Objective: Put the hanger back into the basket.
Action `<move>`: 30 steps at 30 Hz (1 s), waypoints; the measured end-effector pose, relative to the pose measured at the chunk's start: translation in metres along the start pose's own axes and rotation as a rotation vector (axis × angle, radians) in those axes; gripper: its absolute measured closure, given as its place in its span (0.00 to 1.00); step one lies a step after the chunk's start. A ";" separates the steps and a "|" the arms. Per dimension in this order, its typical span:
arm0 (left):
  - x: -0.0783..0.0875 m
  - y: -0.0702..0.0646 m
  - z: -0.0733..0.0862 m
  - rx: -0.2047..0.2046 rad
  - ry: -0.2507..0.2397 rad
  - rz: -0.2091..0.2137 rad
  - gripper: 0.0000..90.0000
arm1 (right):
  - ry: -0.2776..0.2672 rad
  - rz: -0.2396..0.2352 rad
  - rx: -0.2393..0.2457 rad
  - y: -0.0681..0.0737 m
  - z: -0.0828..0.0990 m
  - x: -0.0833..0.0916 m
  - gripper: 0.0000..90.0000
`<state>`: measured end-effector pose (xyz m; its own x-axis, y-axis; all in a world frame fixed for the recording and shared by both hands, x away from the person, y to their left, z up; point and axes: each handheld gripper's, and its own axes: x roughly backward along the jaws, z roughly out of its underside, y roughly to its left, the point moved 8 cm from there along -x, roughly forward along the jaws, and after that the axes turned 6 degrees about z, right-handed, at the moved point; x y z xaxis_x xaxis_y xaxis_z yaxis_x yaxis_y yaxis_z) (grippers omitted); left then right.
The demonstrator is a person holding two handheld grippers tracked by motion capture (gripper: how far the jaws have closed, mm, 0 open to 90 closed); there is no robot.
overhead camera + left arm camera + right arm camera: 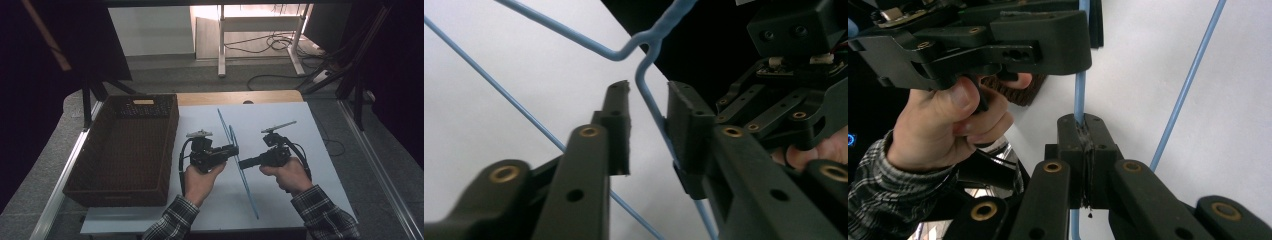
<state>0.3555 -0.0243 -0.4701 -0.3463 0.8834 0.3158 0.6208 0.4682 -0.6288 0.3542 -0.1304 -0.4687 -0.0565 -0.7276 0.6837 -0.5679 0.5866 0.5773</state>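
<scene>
Wicker basket is seen at the left of the white table, with nothing visible in it. Beside it, the left gripper is held with its jaws spread around the blue wire hanger, one wire lying against the right jaw, unclamped. The hanger is held upright on edge above the table centre. To the right, the right gripper is pressed together on a straight run of wire. The hanger is judged light, thin, springy and slippery, best gripped on straight sections near the neck.
</scene>
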 end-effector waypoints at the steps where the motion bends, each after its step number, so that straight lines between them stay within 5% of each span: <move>1: 0.000 0.000 0.000 0.005 0.004 -0.006 0.85 | -0.003 -0.003 -0.003 0.000 0.000 -0.001 0.98; 10: 0.005 0.002 -0.007 0.108 0.005 0.063 0.96 | -0.032 0.001 0.000 0.004 -0.004 -0.009 0.96; 12: 0.008 0.003 -0.009 0.060 0.019 0.007 0.97 | -0.050 0.005 0.006 0.005 -0.006 -0.010 0.94; 14: 0.012 0.005 -0.012 0.100 0.021 0.045 0.98 | -0.069 -0.017 0.005 0.009 -0.008 -0.010 0.90; 25: 0.048 0.003 -0.045 -0.017 0.133 -0.060 0.98 | -0.111 0.025 0.092 0.016 -0.004 0.008 0.79; 30: 0.069 -0.002 -0.063 -0.052 0.202 -0.083 0.98 | -0.123 0.028 0.088 0.010 0.001 0.014 0.78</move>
<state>0.3748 0.0370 -0.4026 -0.2527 0.8257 0.5043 0.6333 0.5352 -0.5590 0.3470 -0.1352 -0.4533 -0.1703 -0.7522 0.6366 -0.6343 0.5780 0.5133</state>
